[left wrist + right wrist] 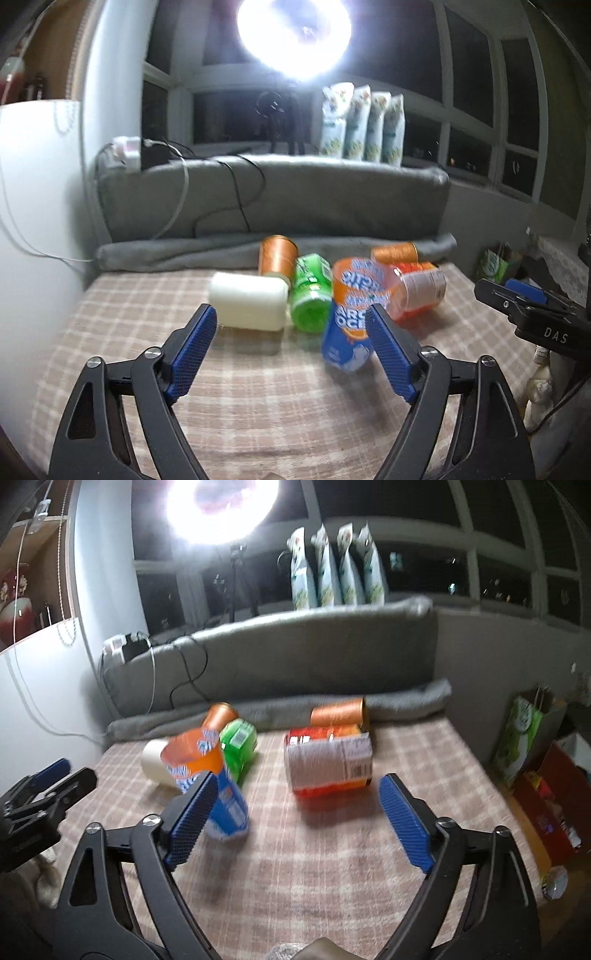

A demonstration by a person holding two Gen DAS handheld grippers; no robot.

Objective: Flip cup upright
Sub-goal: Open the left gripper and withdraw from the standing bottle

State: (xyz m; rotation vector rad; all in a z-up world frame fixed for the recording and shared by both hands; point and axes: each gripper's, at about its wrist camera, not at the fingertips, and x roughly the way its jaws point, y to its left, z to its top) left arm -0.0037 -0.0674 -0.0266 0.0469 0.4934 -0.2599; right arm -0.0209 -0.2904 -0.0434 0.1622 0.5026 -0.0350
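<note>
A blue and orange printed cup (351, 317) stands tilted, mouth up, on the checked cloth (258, 406); it also shows in the right wrist view (210, 775). My left gripper (291, 328) is open and empty, its right finger just beside the cup. My right gripper (299, 797) is open and empty, its left finger in front of the cup. Around it lie a white cup (249, 304), a green cup (310, 291), two copper cups (277, 258) (393, 253) and an orange-red cup with a white label (328, 762), all on their sides.
A grey sofa back (273, 195) with cables borders the far edge. A white wall (33, 221) stands left. Bags and a red box (546, 775) sit off the right edge. My right gripper shows at the right of the left wrist view (532, 310).
</note>
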